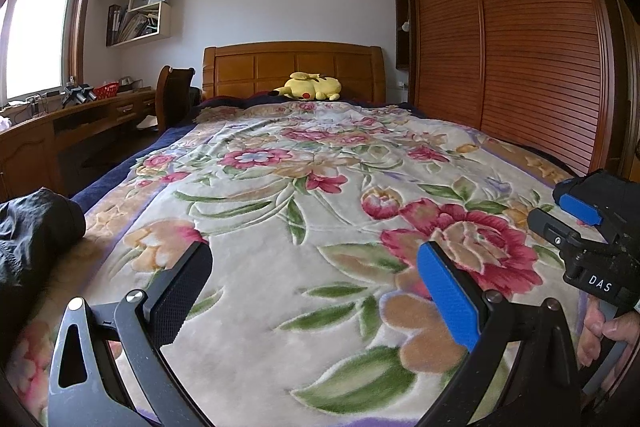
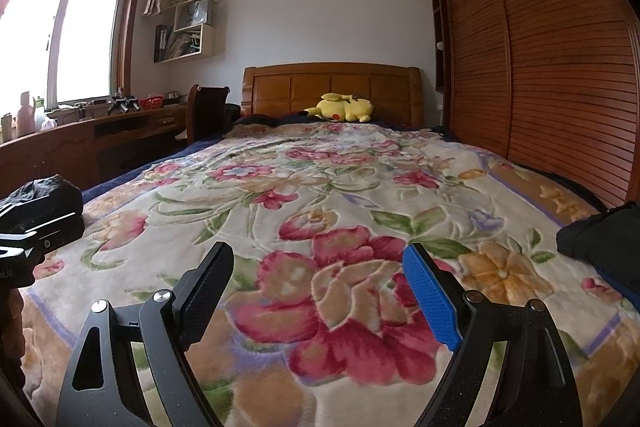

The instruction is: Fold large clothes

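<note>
Lying crumpled, dark garment (image 1: 32, 231), bunched, at floral blanket's (image 1: 320, 227) left edge

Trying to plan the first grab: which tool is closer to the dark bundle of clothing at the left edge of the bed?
Left. The left tool hovers open just right of the dark bundle. The right tool, also open, sits farther right, beyond the left one.

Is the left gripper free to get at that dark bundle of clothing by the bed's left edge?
Probably yes: the left gripper is open and empty, and only bare floral blanket separates it from the dark clothing.
</note>
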